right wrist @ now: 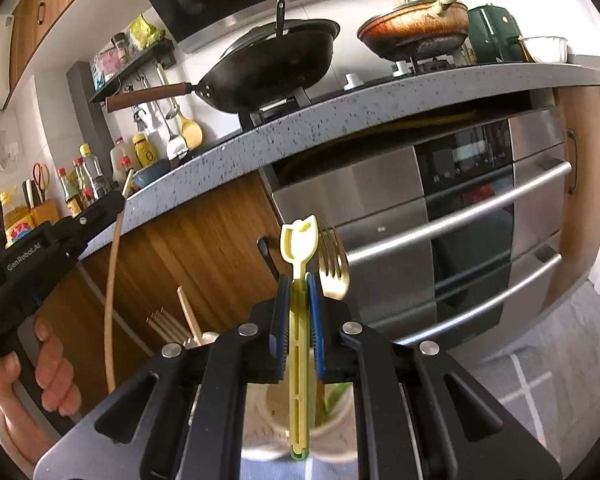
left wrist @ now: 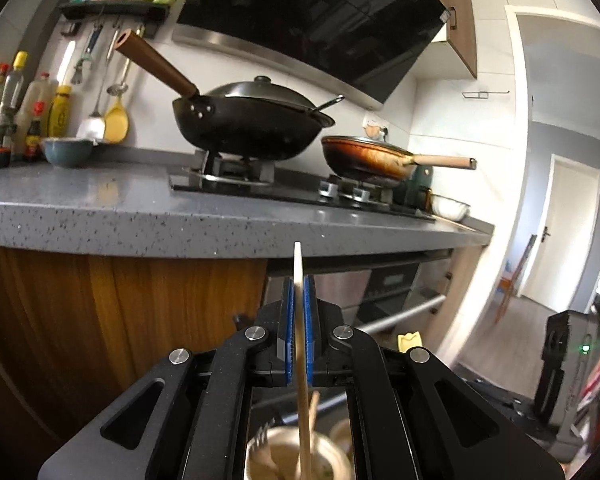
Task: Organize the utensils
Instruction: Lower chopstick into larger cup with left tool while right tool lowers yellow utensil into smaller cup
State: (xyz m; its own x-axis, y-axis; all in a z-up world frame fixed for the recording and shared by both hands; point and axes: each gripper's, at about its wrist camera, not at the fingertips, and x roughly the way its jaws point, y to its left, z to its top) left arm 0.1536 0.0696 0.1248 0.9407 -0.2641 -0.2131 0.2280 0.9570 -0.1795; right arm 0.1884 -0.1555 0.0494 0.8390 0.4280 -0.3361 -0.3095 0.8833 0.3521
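My left gripper [left wrist: 299, 280] is shut on a pale wooden chopstick [left wrist: 298, 264] that stands upright, its lower end over a beige holder cup [left wrist: 332, 460] holding other utensils. My right gripper [right wrist: 299, 280] is shut on a yellow plastic utensil [right wrist: 298, 240], its shaped head pointing up. A gold fork [right wrist: 334, 268] stands just right of it in a beige cup [right wrist: 268, 412] below the jaws. The left gripper [right wrist: 116, 200] with its chopstick [right wrist: 110, 312] shows at the left of the right wrist view. More chopsticks [right wrist: 172, 324] stick out of a second cup.
A grey speckled counter [left wrist: 140, 216] runs ahead, with a black wok [left wrist: 244, 128] and a brown frying pan [left wrist: 364, 156] on the hob. Sauce bottles [left wrist: 4, 120] and a blue bowl [left wrist: 66, 152] stand at left. A steel oven [right wrist: 460, 240] with bar handles sits below.
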